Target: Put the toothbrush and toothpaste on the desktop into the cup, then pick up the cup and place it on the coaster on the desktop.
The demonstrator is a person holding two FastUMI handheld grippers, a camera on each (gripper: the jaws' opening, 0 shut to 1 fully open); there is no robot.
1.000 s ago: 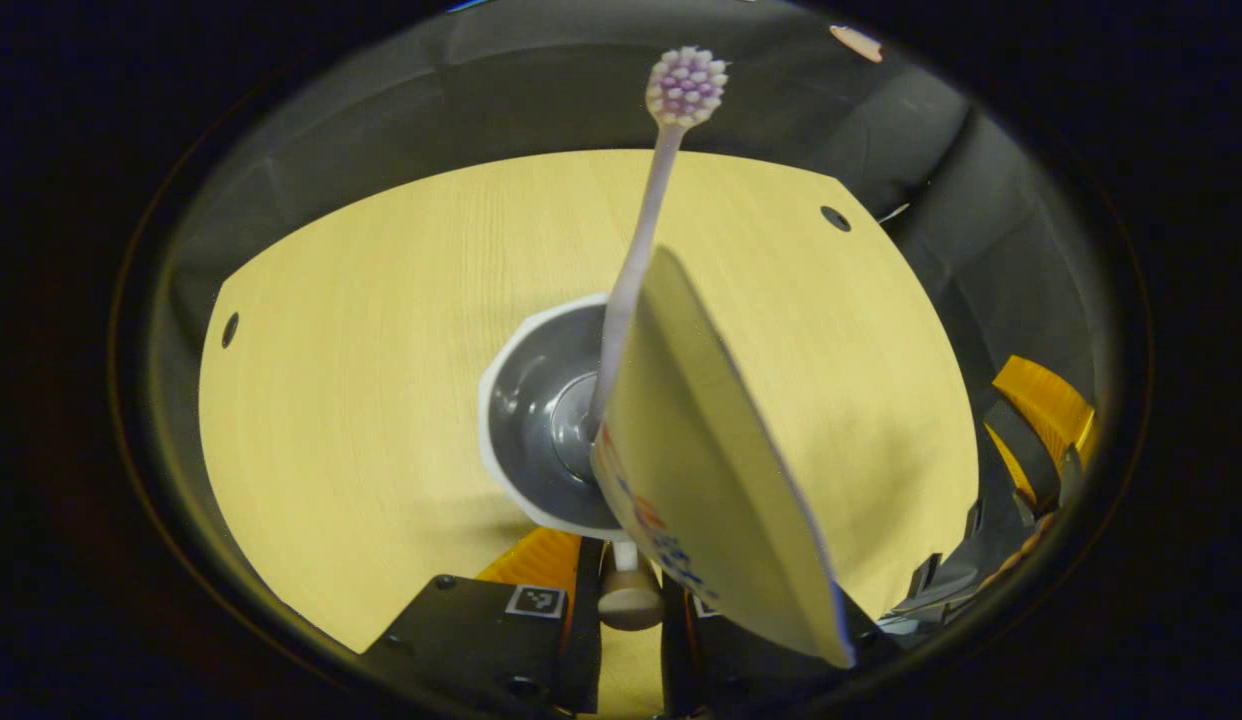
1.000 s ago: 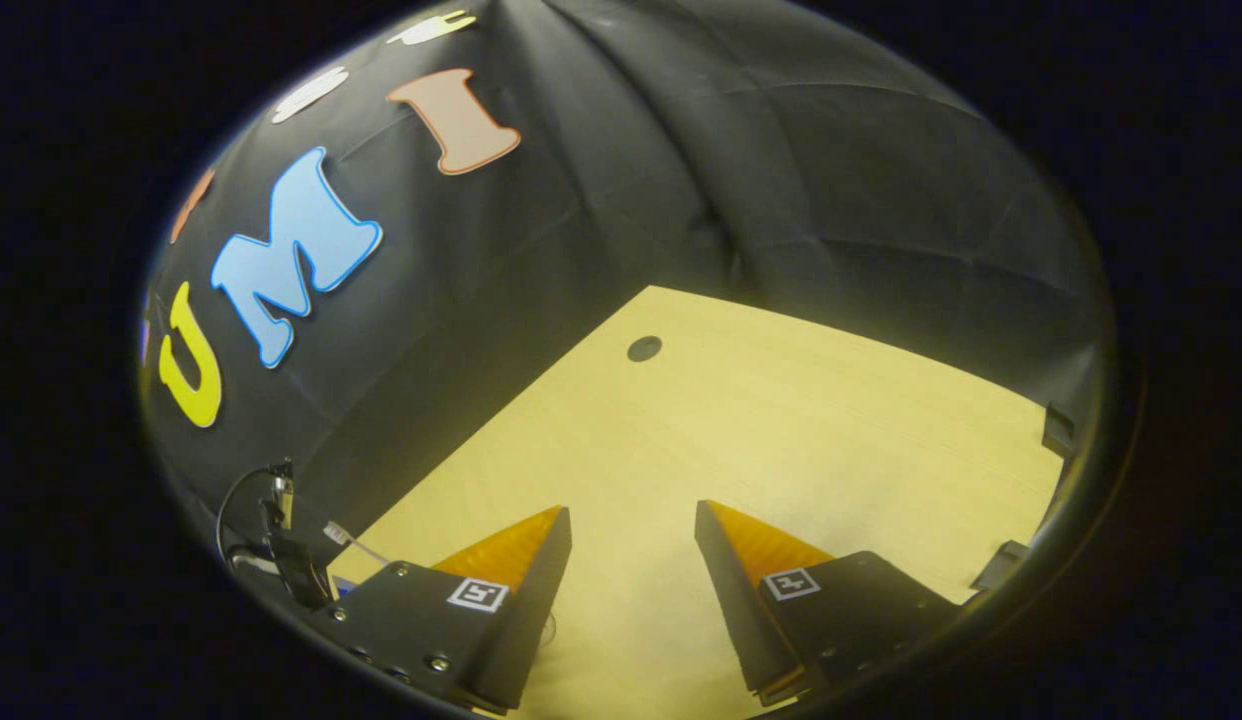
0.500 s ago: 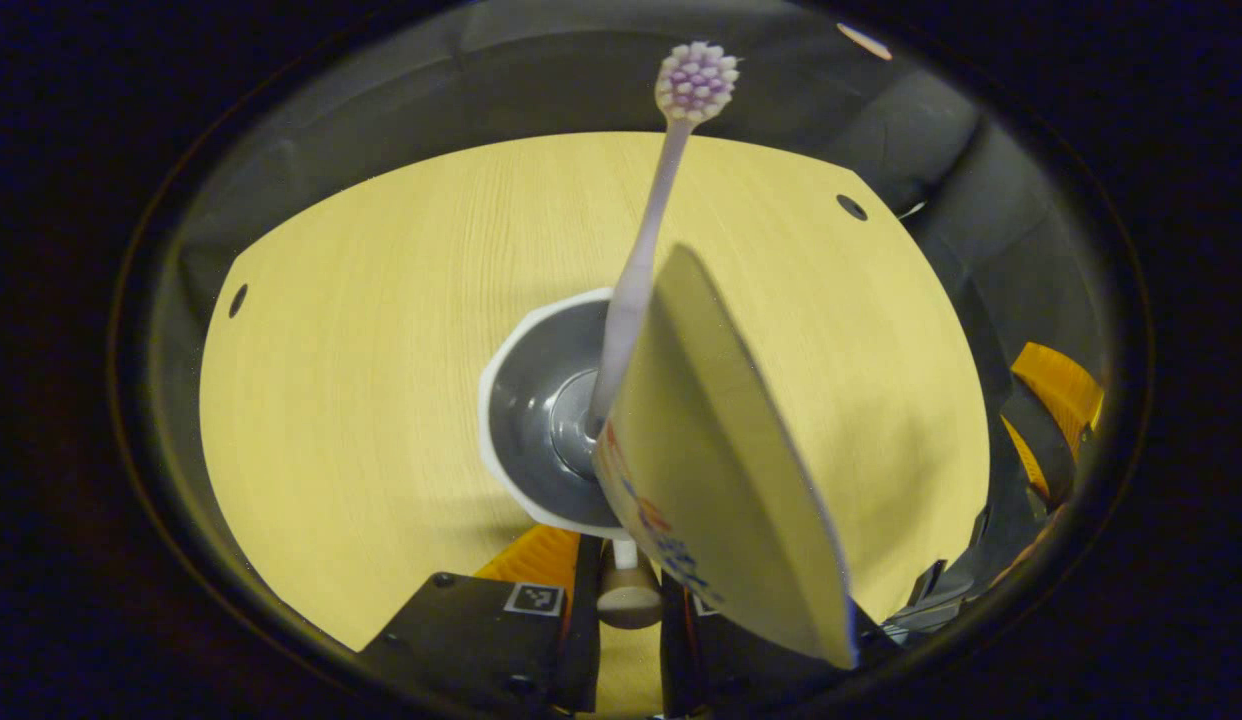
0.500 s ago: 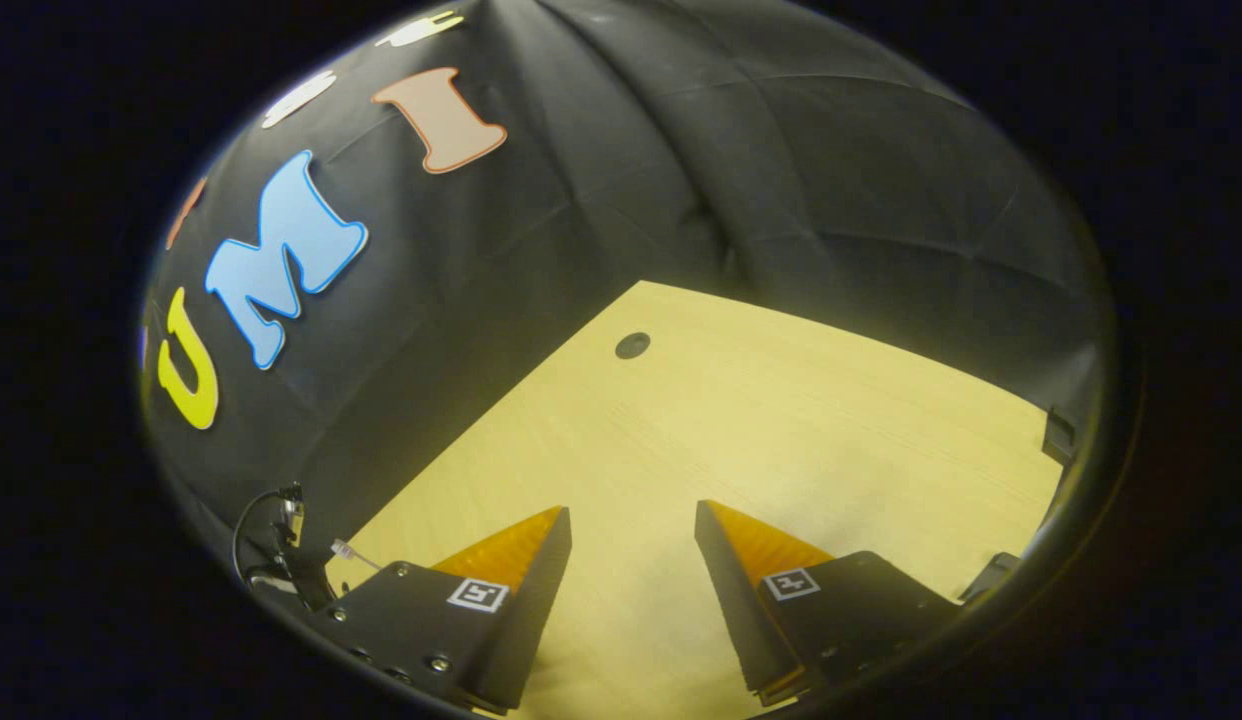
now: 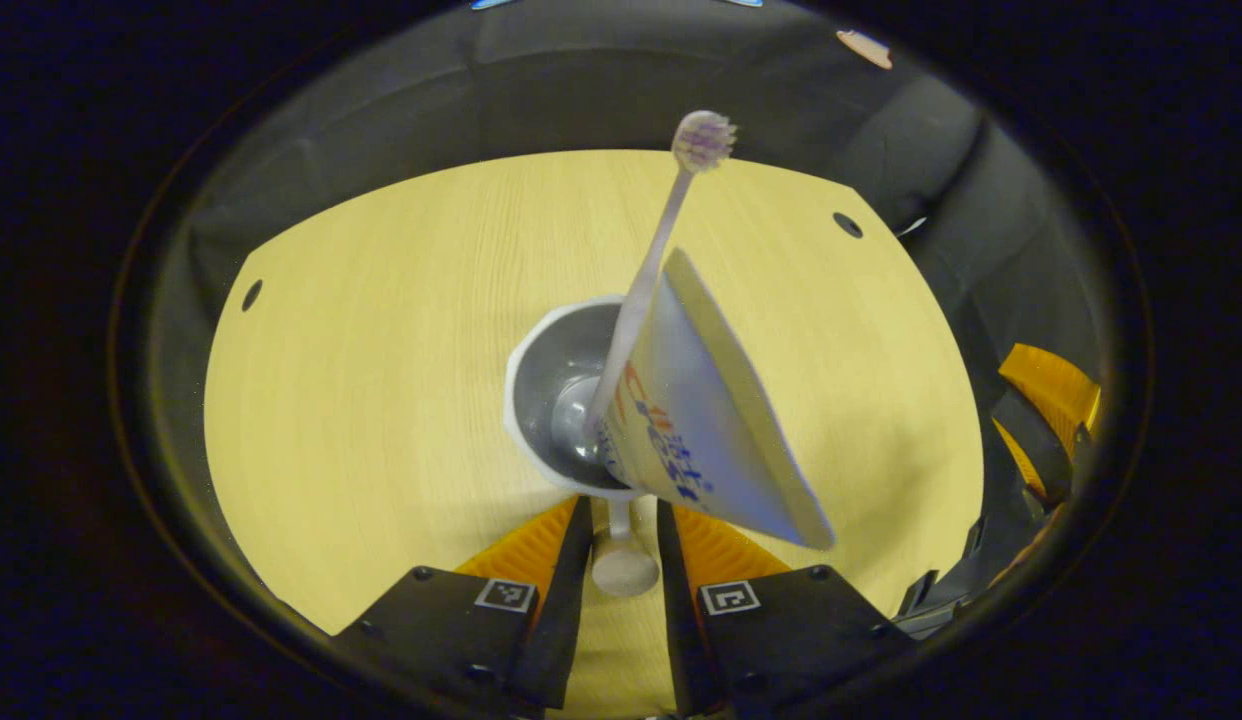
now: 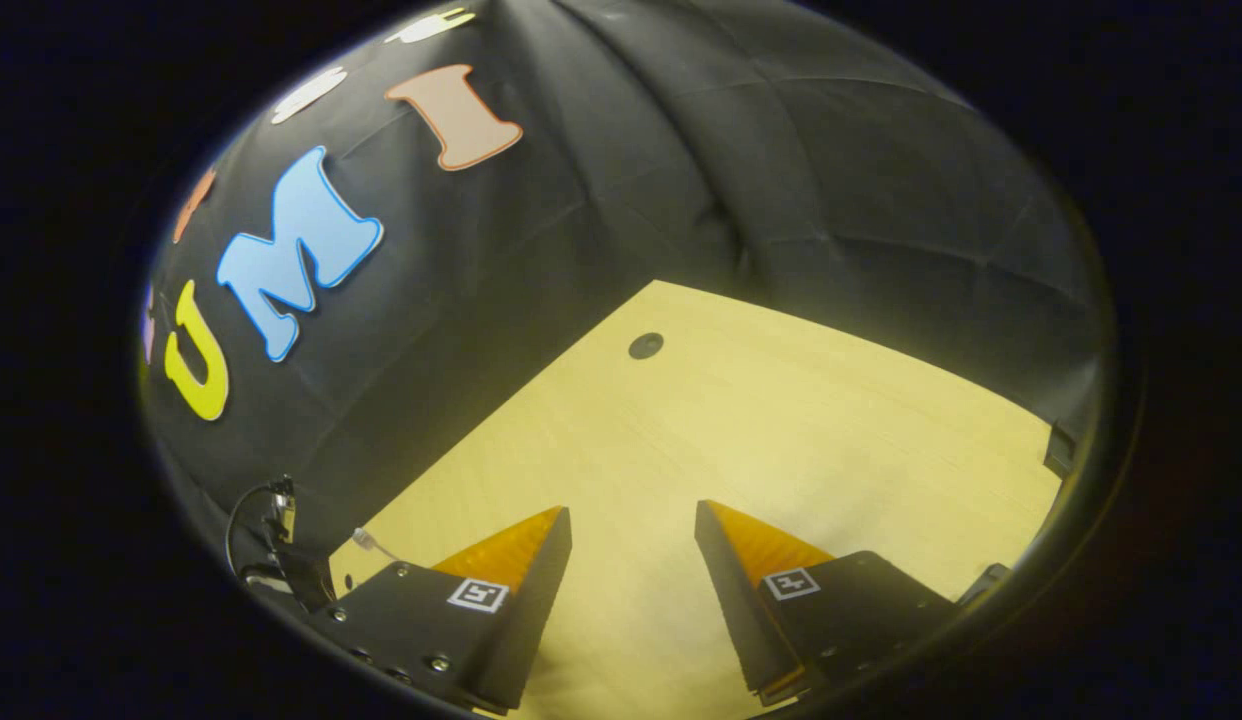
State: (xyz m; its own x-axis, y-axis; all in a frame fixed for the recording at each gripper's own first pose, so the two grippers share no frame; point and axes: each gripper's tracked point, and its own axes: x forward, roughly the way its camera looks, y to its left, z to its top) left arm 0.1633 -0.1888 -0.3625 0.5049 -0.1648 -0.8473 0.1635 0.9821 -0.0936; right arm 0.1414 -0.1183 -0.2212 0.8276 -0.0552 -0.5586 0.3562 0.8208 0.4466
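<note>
In the left gripper view we look down on the pale wood-grain surface (image 5: pixel 361 400), which has small round holes near its far corners, and in the right gripper view we see one corner of it meeting the black cloth wall (image 6: pixel 831 180). At the middle of the surface in the left gripper view we find the cup (image 5: pixel 541 380), white outside and grey inside, seen from above with its handle pointing toward us. We see the toothpaste (image 5: pixel 701 420) standing in the cup and leaning to the right, its flat crimped end uppermost; it carries red and blue lettering that we cannot read. Beside it the toothbrush (image 5: pixel 651 270) also stands in the cup, its handle resting at the bottom and its bristled head up and tilted away from us. Our left gripper (image 5: pixel 621 525) has its jaws drawn close on either side of the cup's handle; we cannot tell whether both actually press on it. Our right gripper (image 6: pixel 631 530) hangs above bare surface with its jaws spread and nothing between them. Each finger body bears a small square black-and-white marker. At the lower left of the right gripper view we notice a thin cable (image 6: pixel 256 520) against the wall.
</note>
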